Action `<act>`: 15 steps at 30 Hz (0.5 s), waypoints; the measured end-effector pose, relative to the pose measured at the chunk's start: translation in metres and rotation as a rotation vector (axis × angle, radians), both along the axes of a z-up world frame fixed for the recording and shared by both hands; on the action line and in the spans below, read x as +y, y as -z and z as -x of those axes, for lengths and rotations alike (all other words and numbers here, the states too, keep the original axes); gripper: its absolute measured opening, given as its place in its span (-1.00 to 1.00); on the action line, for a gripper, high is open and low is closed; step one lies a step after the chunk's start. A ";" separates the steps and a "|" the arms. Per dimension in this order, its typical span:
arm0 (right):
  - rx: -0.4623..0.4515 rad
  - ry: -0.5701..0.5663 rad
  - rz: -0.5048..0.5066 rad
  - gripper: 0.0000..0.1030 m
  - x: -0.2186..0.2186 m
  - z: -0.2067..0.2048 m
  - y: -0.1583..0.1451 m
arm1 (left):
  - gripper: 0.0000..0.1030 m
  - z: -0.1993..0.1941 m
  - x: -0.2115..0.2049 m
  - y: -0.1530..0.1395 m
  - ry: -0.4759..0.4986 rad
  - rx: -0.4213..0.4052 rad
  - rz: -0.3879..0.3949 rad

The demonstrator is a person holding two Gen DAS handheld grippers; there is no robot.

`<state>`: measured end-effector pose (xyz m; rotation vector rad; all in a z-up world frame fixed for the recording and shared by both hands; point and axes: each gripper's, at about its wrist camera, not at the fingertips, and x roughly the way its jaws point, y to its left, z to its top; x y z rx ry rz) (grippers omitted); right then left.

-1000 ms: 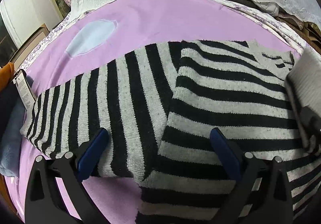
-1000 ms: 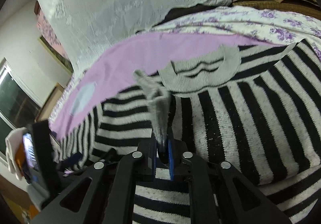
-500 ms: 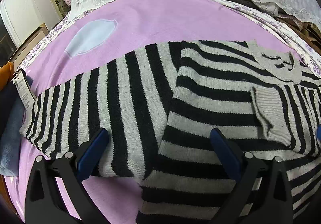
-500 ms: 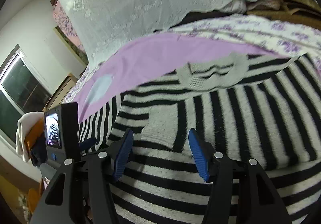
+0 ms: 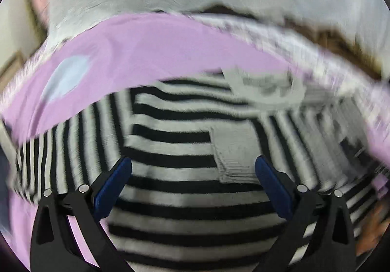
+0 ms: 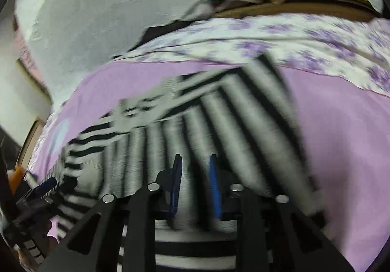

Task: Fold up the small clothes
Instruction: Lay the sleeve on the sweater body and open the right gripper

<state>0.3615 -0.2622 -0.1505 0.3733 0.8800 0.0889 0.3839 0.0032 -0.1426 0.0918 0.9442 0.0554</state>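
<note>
A black-and-grey striped sweater point(image 5: 170, 150) lies flat on a lilac sheet point(image 5: 158, 52). One sleeve is folded across its body, and the grey cuff point(image 5: 234, 150) lies below the collar point(image 5: 265, 87). My left gripper point(image 5: 192, 174) hovers open and wide above the sweater's body, beside the cuff, with nothing between its pads. In the right wrist view the sweater point(image 6: 219, 121) is blurred, and its other sleeve point(image 6: 263, 91) runs up to the right. My right gripper point(image 6: 194, 174) hangs over that side with its jaws closing to a narrow gap and no cloth pinched.
A white lace cloth point(image 6: 109, 16) and a flowered sheet point(image 6: 292, 35) lie behind the sweater. The lilac sheet point(image 6: 341, 138) carries a pale blue patch point(image 5: 65, 77) at the far left. Brown bedding point(image 6: 304, 4) sits at the back right. The left gripper's blue finger point(image 6: 46, 185) shows at lower left.
The right gripper let go of the sleeve cuff, which now lies flat on the sweater's body, and swung right toward the other sleeve with jaws narrowing. The left gripper shifted right over the body.
</note>
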 end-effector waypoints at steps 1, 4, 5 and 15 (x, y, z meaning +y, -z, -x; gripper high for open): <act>0.012 0.018 -0.016 -0.95 -0.016 -0.002 0.007 | 0.92 -0.008 -0.009 0.013 -0.001 0.034 -0.067; 0.004 0.046 -0.050 -1.00 -0.045 -0.004 0.017 | 0.92 -0.011 -0.010 0.024 0.004 0.006 -0.064; 0.003 0.049 -0.080 -1.00 -0.050 -0.004 0.018 | 0.92 -0.011 -0.008 0.023 0.005 0.011 -0.053; -0.018 0.105 0.016 -0.91 -0.049 -0.046 -0.011 | 0.92 -0.009 0.008 0.016 -0.012 -0.005 0.024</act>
